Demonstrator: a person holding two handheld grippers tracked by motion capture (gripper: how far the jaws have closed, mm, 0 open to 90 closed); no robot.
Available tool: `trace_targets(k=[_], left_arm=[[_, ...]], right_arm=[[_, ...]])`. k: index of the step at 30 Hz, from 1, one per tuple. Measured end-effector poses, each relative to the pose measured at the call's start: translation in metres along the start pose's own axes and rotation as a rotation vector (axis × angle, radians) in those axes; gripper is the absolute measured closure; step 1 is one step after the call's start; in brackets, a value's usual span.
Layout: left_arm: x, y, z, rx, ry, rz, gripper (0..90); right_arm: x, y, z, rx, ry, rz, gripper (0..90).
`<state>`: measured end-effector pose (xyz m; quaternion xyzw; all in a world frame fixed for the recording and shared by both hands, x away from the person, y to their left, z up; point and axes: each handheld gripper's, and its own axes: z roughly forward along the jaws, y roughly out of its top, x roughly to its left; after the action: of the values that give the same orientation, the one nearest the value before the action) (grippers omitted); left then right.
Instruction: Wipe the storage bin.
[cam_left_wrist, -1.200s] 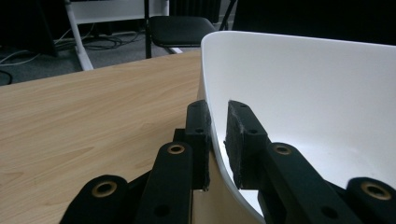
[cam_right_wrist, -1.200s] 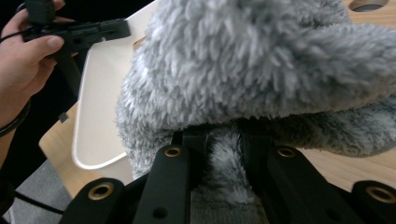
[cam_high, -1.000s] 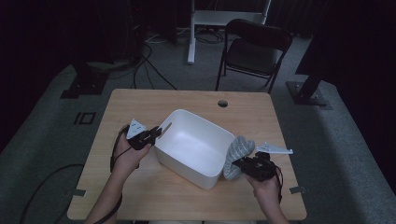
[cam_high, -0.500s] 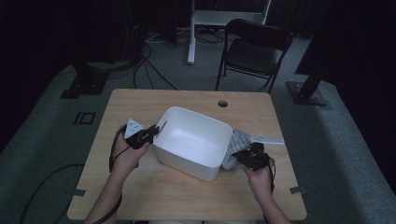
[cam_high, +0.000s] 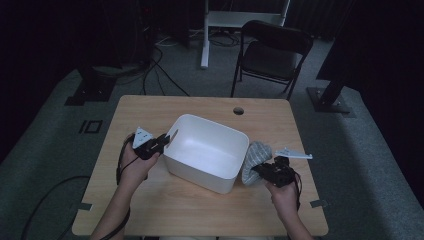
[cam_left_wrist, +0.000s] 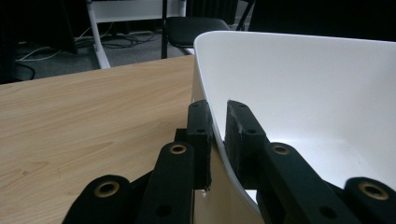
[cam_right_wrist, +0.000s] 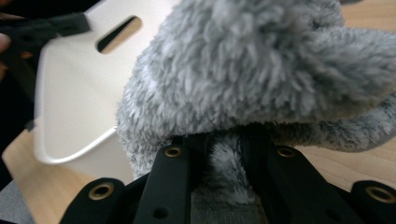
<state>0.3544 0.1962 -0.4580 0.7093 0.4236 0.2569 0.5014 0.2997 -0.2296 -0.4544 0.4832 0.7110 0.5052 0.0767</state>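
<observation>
My left gripper (cam_high: 161, 142) pinches the wall of the white plastic bin (cam_high: 207, 150): in the left gripper view one pad sits outside the thin rim, one inside (cam_left_wrist: 238, 126), both pressed on it. Bin is smooth, glossy, rounded-rectangle, with a slot handle cut in the end wall (cam_right_wrist: 116, 33); it sits skewed to the table's edges, mid-table.

My right gripper (cam_high: 260, 171) clamps a grey fuzzy cloth (cam_high: 256, 161), jaws squeezed on a fold of it in the right gripper view (cam_right_wrist: 224, 168). Cloth is thick plush, mottled grey-white, bunched into a lump just outside the bin's right wall and touching it, not inside. Whether it rests on the tabletop I cannot tell.

Table (cam_high: 150, 110) is light wood-grain laminate, flat, rounded corners, with a round cable hole (cam_high: 238, 110) near the far edge. Bare top behind the bin and along the near edge in front of my hands; left strip beside my left hand also bare. Right gripper is close to the table's right edge, little margin there. Black folding chair (cam_high: 272, 52) stands past the far edge, well apart from the bin.
</observation>
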Motion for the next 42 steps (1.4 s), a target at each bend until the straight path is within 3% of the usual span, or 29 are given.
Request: trace_targets(k=[7, 12, 14, 18, 20, 24, 30, 37, 42], left_arm=[[0.0, 0.0, 0.0, -0.001, -0.004, -0.01, 80.0], [0.0, -0.001, 0.0, -0.002, -0.011, -0.018, 80.1], [-0.002, 0.0, -0.001, 0.009, 0.006, 0.001, 80.1], [-0.001, 0.0, -0.001, 0.007, -0.003, -0.015, 80.1], [-0.003, 0.0, 0.0, 0.005, 0.006, -0.007, 80.1], [-0.001, -0.001, 0.0, 0.003, -0.001, -0.019, 79.5], [0.0, 0.0, 0.0, 0.003, -0.002, -0.015, 79.6], [-0.001, 0.0, 0.0, 0.004, 0.005, -0.009, 79.7], [-0.001, 0.0, 0.0, 0.004, 0.004, -0.014, 79.6]], right_arm=[[0.02, -0.004, -0.019, -0.03, 0.046, -0.033, 77.1], [0.025, -0.006, -0.004, 0.007, 0.042, -0.052, 77.1], [0.025, -0.008, 0.001, 0.001, 0.04, -0.051, 77.2], [0.024, -0.006, 0.003, 0.002, 0.03, -0.058, 77.3], [0.023, -0.012, 0.011, 0.028, 0.002, -0.061, 77.5], [0.012, -0.018, 0.018, 0.06, 0.031, 0.001, 77.4], [0.017, -0.014, 0.007, 0.047, 0.034, -0.02, 77.2], [0.031, -0.018, -0.021, -0.006, 0.072, -0.03, 77.1], [0.041, -0.022, -0.019, 0.003, 0.079, -0.055, 77.1]])
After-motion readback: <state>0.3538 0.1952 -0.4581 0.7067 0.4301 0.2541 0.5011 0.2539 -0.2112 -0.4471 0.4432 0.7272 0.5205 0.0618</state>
